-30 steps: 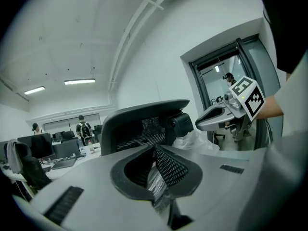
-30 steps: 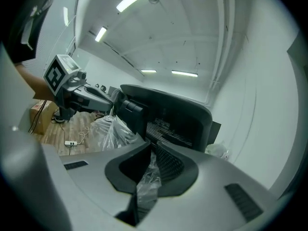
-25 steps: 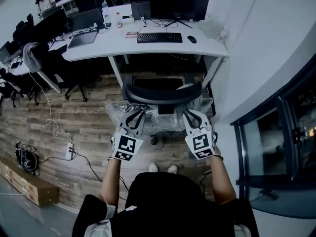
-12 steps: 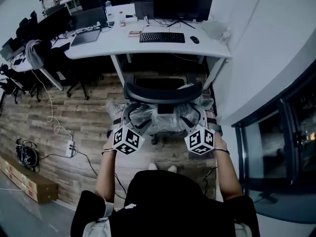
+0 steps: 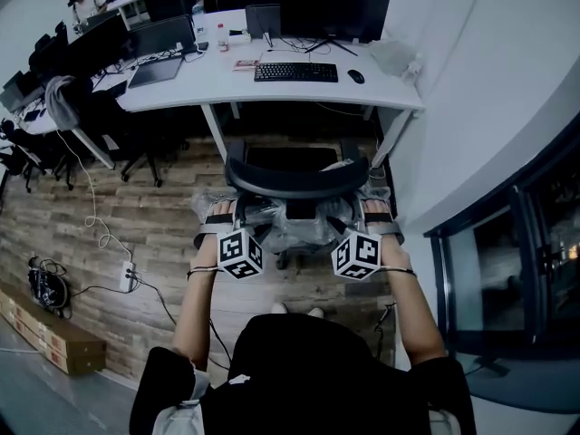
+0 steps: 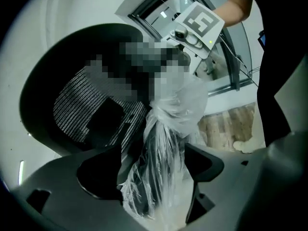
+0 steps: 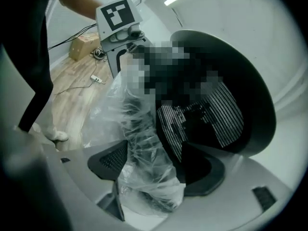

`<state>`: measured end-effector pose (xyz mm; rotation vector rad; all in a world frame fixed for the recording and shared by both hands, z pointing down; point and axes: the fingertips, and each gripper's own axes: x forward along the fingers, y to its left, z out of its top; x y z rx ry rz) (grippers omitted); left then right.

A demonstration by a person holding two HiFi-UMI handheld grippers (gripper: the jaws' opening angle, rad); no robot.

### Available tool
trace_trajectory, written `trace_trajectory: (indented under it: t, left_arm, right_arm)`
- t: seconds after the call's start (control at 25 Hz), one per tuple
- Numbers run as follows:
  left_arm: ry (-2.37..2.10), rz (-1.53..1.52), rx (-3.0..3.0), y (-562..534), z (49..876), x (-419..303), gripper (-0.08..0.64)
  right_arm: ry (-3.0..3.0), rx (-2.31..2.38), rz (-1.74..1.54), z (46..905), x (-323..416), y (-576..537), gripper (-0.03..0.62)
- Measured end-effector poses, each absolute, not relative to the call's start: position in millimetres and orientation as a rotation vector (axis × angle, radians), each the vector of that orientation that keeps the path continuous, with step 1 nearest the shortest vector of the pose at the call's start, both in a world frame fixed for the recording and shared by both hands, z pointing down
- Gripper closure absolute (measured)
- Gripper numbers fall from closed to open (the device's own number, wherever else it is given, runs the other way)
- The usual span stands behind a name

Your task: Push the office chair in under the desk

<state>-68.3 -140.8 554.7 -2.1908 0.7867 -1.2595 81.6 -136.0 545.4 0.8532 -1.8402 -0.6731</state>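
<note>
clear plastic wraps the left armrest (image 6: 159, 153), and the left tool (image 6: 154, 179) is clamped on it. the right tool (image 7: 151, 174) clamps the wrapped right armrest (image 7: 144, 138) likewise. the office chair (image 5: 297, 181) stands at 12 o'clock from the person, at 6 o'clock of the white counter (image 5: 181, 84), near its edge.

A black office chair (image 5: 297, 181) with a finely striped mesh back, clear glossy plastic wrap (image 6: 163, 167), white desk (image 5: 299, 93), black keyboard (image 5: 295, 72), brown wood-plank floor (image 5: 154, 225).
</note>
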Motion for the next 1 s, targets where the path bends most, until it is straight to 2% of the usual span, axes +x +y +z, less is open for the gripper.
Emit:
trace_trajectory:
  t: [0.44, 1.0]
  left_arm:
    - [0.745, -1.357, -2.039, -167, 568, -68, 0.158]
    - [0.792, -1.293, -2.008, -192, 565, -67, 0.163]
  right_arm:
    - [-1.797, 0.824, -0.675, 563, 79, -159, 0.264]
    - [-1.763, 0.856, -0.680, 568, 75, -181, 0.265]
